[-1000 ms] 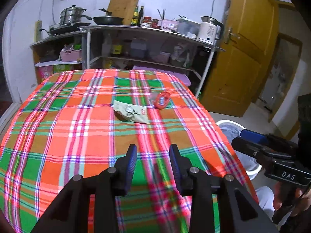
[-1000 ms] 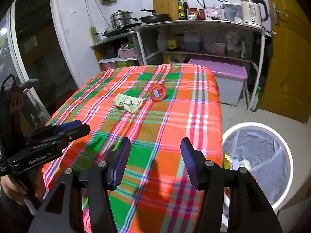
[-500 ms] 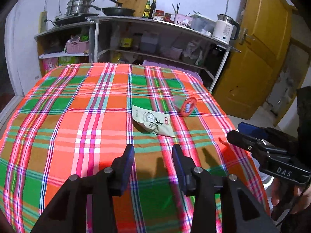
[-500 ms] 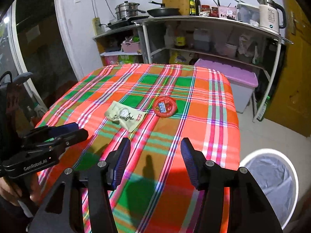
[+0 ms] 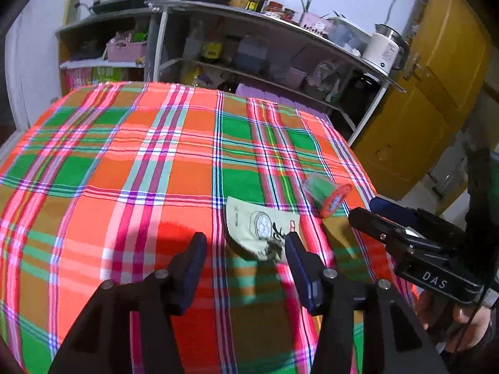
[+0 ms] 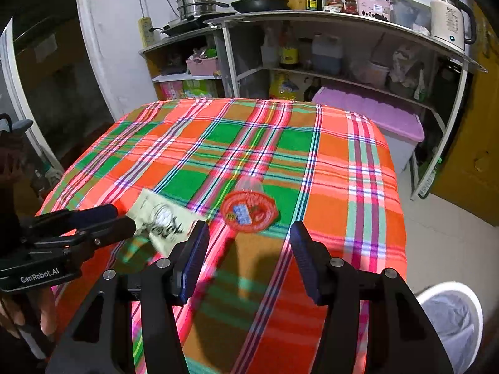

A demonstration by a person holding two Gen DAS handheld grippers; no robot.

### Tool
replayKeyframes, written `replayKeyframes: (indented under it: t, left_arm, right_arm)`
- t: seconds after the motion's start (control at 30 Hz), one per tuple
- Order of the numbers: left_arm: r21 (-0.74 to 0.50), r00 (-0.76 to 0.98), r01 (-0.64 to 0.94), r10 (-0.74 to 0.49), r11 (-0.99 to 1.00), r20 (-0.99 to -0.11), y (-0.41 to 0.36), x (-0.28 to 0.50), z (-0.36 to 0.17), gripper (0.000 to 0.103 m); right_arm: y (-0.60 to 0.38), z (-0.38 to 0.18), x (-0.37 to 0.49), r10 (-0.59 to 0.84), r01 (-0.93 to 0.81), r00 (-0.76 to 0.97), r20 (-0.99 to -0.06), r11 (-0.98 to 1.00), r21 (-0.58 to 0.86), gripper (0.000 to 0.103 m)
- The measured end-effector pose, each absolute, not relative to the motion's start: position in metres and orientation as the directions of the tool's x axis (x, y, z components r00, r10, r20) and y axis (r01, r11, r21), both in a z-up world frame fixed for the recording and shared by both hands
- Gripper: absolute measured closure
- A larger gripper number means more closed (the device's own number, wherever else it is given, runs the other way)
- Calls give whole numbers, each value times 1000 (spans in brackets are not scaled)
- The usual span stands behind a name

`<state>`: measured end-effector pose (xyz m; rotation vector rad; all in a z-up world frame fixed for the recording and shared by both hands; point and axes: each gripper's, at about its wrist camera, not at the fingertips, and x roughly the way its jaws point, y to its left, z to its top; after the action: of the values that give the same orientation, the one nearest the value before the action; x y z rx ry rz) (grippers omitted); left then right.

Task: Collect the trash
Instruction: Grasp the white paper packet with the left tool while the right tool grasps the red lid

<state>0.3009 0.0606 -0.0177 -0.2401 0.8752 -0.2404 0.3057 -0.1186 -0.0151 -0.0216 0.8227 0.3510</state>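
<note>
Now the table wears a woven plaid cloth [image 5: 174,180] of orange, green and pink squares, smooth and draped over its rounded edges. Two pieces of trash lie on it toward the right edge of the tabletop: a flat, pale cream foil-like snack wrapper [image 5: 260,229] with dark printed lettering, slightly crumpled, and just beside it, apart, a small clear plastic cup on its side with a round red printed lid [image 6: 248,210]. The left gripper [image 5: 246,254], black with ribbed blue pads, has its jaws opening; the wrapper lies just ahead of the fingertips, with its near corner showing between them, no pad pressing it. The right gripper [image 6: 248,249] stands wide with nothing held, the red-lidded cup just beyond its tips. On the floor off the tabletop's right edge sits a round white bin lined with a grey plastic bag [image 6: 452,314]. Metal shelves [image 6: 343,18] with pots, bottles and a white kettle stand behind the far edge.
</note>
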Motion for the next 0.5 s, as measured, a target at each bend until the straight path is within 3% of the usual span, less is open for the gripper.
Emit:
replayKeyframes:
  t: [0.5]
  left_arm:
    - [-288,595,112,-297,951,-747,48,322,-35,51]
  right_arm:
    - [-105,-33,342,300,-332,596,-744,937,112,48]
